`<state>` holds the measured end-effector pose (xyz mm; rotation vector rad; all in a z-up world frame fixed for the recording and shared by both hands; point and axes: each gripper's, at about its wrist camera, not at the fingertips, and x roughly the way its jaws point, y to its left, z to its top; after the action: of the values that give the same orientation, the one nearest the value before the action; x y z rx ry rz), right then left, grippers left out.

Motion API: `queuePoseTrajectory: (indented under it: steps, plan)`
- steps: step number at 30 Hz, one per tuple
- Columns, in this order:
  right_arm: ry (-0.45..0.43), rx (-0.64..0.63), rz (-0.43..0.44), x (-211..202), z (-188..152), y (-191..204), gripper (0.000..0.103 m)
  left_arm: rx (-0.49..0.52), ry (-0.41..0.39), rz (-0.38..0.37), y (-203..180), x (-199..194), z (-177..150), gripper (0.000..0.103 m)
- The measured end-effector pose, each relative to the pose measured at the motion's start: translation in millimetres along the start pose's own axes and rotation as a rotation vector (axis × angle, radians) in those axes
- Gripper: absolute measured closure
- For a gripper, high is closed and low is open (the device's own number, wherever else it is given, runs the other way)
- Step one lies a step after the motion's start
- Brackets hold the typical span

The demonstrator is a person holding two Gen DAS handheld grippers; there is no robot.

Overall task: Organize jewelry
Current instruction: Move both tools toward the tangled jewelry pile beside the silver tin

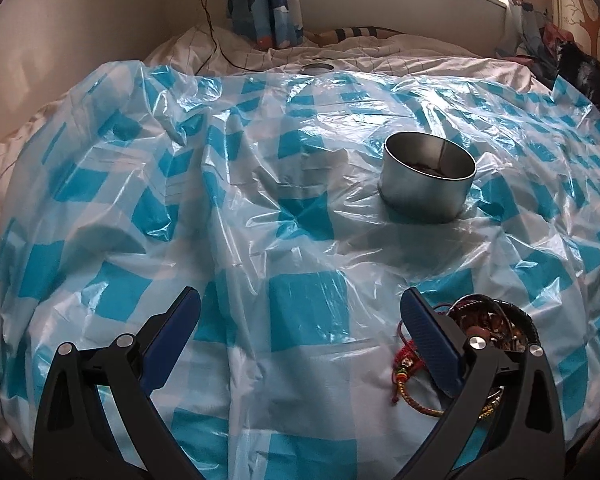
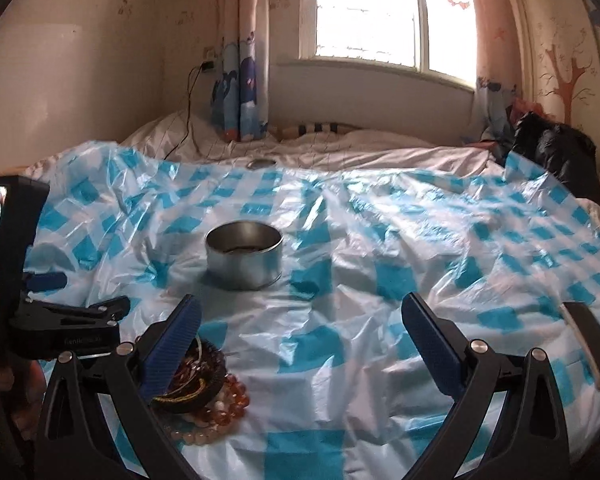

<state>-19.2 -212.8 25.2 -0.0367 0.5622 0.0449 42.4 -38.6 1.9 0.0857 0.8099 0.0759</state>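
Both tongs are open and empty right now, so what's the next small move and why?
Probably lower the left tongs onto the red cord bracelet lying on the plastic sheet beside the dark bowl of beads. It sits loose and nearest that side, and the metal tin waits open ahead.

The plastic sheet (image 1: 300,208) is showing a turquoise-and-white check. The round tin (image 1: 428,184) is gleaming silver-grey. The bead bracelets (image 2: 224,404) are glowing amber and pale pink beside a dark brown tangle. A braided cord (image 1: 410,384) is showing red, yellow and green. The curtain (image 2: 240,92) is wearing blue cartoon prints.
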Motion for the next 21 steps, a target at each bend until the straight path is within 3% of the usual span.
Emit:
queuePoseTrajectory:
  steps: [21]
  plan:
    - [0.035, 0.008, 0.045, 7.1, -4.5, 5.9, 0.007, 0.042, -0.01, 0.013, -11.4, -5.9, -3.4, 0.006]
